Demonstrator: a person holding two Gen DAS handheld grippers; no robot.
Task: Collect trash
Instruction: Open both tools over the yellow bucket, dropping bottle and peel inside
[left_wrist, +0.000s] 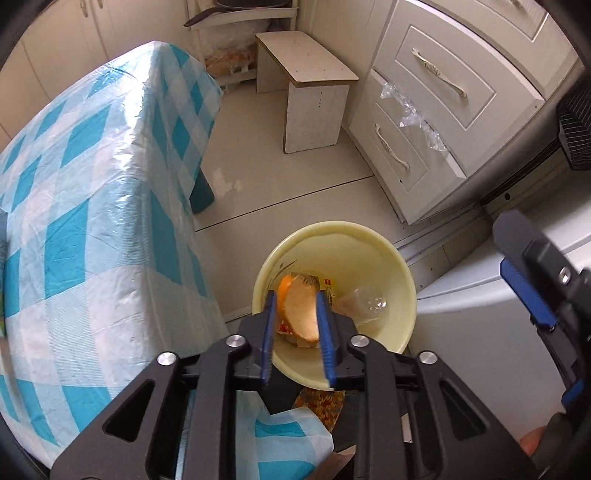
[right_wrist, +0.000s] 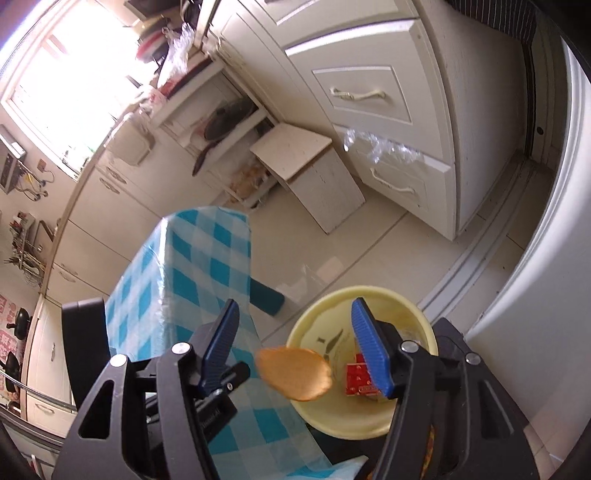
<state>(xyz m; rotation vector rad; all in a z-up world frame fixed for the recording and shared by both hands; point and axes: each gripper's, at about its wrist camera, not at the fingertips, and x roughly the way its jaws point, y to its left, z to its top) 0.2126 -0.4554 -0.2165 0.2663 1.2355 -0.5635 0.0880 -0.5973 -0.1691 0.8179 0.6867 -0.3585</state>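
Left tool (left_wrist: 295, 325) brackets peel (left_wrist: 301, 314), long axis upright.

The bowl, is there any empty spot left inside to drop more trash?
Yes. The far side of the yellow bowl, toward the drawers, is bare wall. The near side is crowded: orange peel, a red wrapper and a clear plastic wrapper. The floor between stool and bowl is bare too.

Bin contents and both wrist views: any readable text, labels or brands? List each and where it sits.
None can be read.
Red packet in the yellow bin: pale marks, too blurred.
Red-and-yellow label on a wrapper in the bin: too small.
Print on the left claw body: too blurred.
Red wall decorations: illegible.
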